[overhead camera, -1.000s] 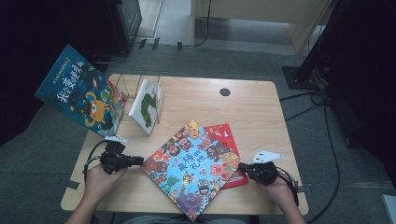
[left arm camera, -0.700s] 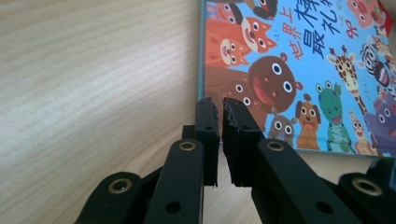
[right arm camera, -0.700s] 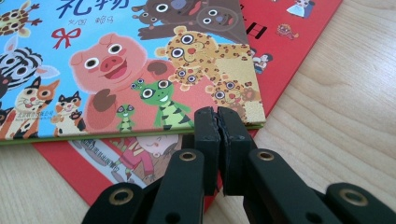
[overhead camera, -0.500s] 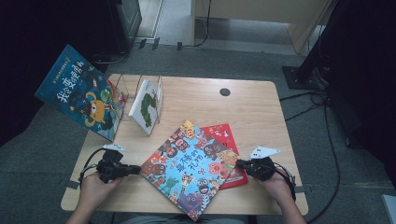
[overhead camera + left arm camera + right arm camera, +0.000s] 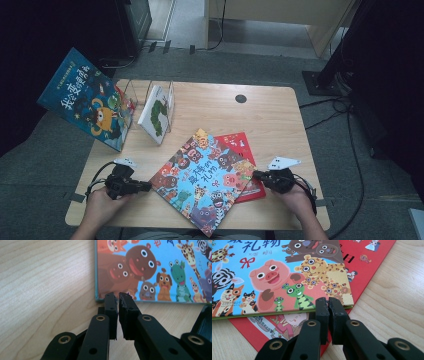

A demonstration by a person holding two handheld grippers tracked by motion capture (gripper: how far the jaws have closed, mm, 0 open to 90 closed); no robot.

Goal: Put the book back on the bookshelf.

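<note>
Animal picture book (image 5: 207, 185) was laid flat on the wooden surface (image 5: 270, 120), overlapping a red book (image 5: 245, 150) (beneath). Left tongs (image 5: 117, 296) and right tongs (image 5: 328, 301) were pressed together, empty, at its opposite edges.

A lab-like room: cables (image 5: 350, 145) trail across grey floor (image 5: 45, 145).

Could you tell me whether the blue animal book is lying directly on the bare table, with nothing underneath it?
No, the blue animal book lies partly on top of a red book, whose cover shows from under its edge.
</note>
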